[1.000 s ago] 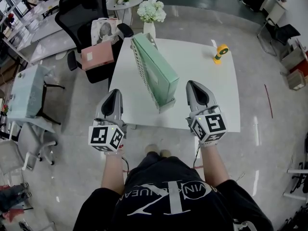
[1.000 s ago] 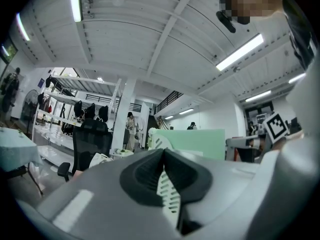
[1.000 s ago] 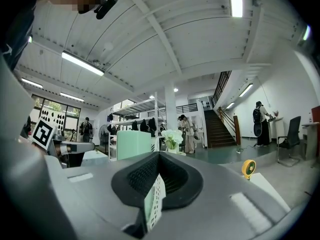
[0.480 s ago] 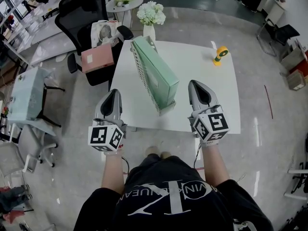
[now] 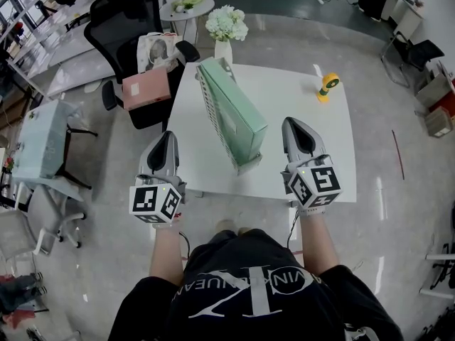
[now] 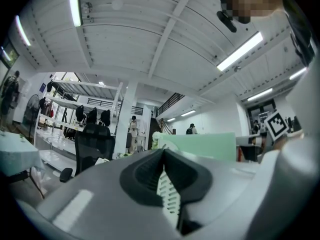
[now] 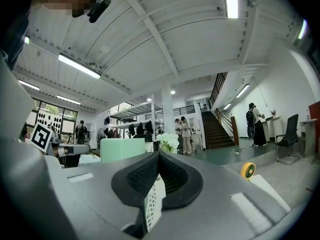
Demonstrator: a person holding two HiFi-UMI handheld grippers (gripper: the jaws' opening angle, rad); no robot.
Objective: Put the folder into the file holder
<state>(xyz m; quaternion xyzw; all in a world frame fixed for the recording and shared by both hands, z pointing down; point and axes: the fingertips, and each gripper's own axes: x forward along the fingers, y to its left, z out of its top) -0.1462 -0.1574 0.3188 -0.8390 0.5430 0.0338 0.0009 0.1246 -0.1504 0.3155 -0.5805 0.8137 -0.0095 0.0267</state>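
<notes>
A mint-green folder (image 5: 234, 109) stands on edge on the white table (image 5: 306, 105), leaning against the white perforated file holder (image 5: 207, 99) on its left side. My left gripper (image 5: 165, 135) hovers at the table's near left edge, left of the holder, shut and empty. My right gripper (image 5: 293, 121) is over the table's near edge, right of the folder, also shut with nothing in it. Neither touches the folder. The left gripper view shows the folder (image 6: 200, 146) beyond the closed left gripper (image 6: 163, 152). The right gripper view shows the folder (image 7: 122, 149) to the left of the closed right gripper (image 7: 157, 156).
A vase of white flowers (image 5: 226, 24) stands at the table's far edge and a small yellow object (image 5: 327, 84) at the far right. A black office chair (image 5: 121, 20) with a pink box (image 5: 146, 87) is left of the table. People stand in the background.
</notes>
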